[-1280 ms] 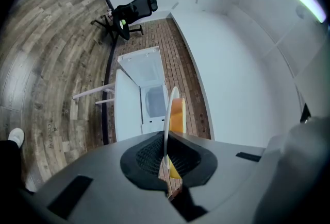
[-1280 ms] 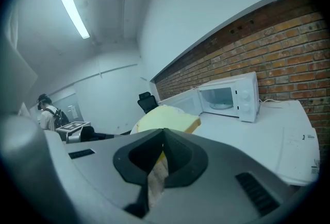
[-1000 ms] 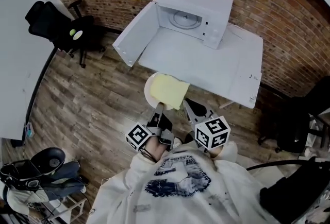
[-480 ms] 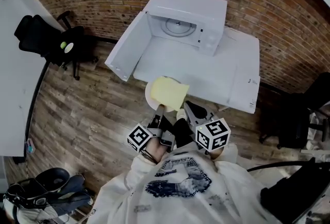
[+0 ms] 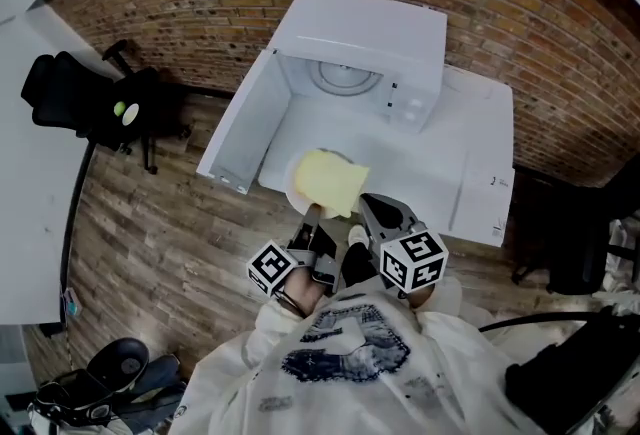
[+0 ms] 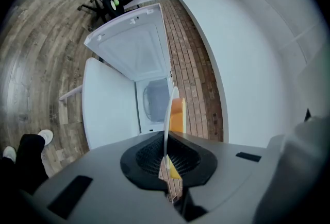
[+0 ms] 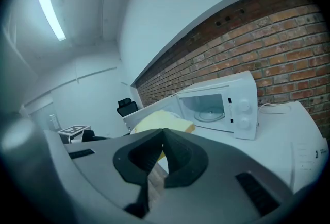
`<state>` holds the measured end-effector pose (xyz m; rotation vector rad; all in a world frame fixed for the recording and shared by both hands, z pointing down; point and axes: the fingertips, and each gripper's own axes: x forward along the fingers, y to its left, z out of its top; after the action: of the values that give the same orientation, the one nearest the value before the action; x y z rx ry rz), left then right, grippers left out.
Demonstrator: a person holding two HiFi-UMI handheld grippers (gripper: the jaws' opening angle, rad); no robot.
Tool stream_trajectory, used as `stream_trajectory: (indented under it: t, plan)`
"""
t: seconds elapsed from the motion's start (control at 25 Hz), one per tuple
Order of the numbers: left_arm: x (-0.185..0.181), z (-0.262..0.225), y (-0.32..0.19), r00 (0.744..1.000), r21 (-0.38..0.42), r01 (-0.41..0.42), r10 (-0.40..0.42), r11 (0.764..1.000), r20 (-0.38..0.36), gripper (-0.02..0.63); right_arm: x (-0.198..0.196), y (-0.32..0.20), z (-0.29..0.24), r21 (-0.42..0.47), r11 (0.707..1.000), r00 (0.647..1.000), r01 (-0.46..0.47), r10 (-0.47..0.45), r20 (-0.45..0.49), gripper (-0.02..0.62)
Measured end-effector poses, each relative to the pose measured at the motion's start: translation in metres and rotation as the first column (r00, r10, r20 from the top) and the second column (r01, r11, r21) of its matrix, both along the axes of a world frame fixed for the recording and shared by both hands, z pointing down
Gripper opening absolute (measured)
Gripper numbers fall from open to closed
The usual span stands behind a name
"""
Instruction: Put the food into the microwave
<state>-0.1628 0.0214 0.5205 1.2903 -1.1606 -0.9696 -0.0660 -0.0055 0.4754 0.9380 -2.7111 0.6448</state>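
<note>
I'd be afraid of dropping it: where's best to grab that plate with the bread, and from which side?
The bare rim of the plate nearest the person, from the side away from the microwave. It is thin and flat, bread covers its middle, and the far edge is then free to enter first. The left gripper pinches there.

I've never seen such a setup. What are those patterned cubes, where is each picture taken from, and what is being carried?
There is no robot: a person holds a two-jaw clamp in each hand, and the patterned cubes are part of those. The top-down picture comes from a camera on the person's head; the other two from cameras riding on each clamp, looking along its jaws. The left gripper grips the rim of a white plate carrying yellow food. The right gripper is shut, empty. Ahead, a white microwave stands on a white table, its door open.
</note>
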Motion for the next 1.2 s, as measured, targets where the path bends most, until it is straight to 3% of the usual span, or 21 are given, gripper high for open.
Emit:
stream_trajectory:
  t: [0.16, 0.48, 0.64, 0.84, 1.2]
  plan:
    - [-0.008, 0.011, -0.039, 0.999, -0.055, -0.019, 0.022, 0.998, 0.045, 0.017, -0.001, -0.043, 0.001, -0.012, 1.000, 1.000, -0.028, 0.028, 0.005, 0.014]
    - [-0.005, 0.023, -0.122, 0.997, -0.082, -0.062, 0.065, 0.995, 0.037, 0.017, 0.003, -0.117, 0.007, -0.025, 0.998, 0.998, -0.057, 0.057, 0.006, 0.014]
    - [-0.001, 0.022, -0.155, 0.997, -0.057, -0.073, 0.074, 0.996, 0.017, 0.017, 0.007, -0.145, 0.005, -0.017, 0.997, 0.997, -0.073, 0.073, 0.012, 0.014]
    - [0.000, 0.029, -0.171, 0.995, -0.100, -0.088, 0.093, 0.991, 0.048, 0.017, 0.013, -0.164, 0.005, -0.017, 0.995, 0.995, -0.094, 0.094, 0.020, 0.014]
    - [-0.002, 0.039, -0.187, 0.995, -0.119, -0.093, 0.097, 0.989, 0.029, 0.017, 0.018, -0.176, 0.013, -0.037, 0.992, 0.993, -0.121, 0.121, 0.007, 0.014]
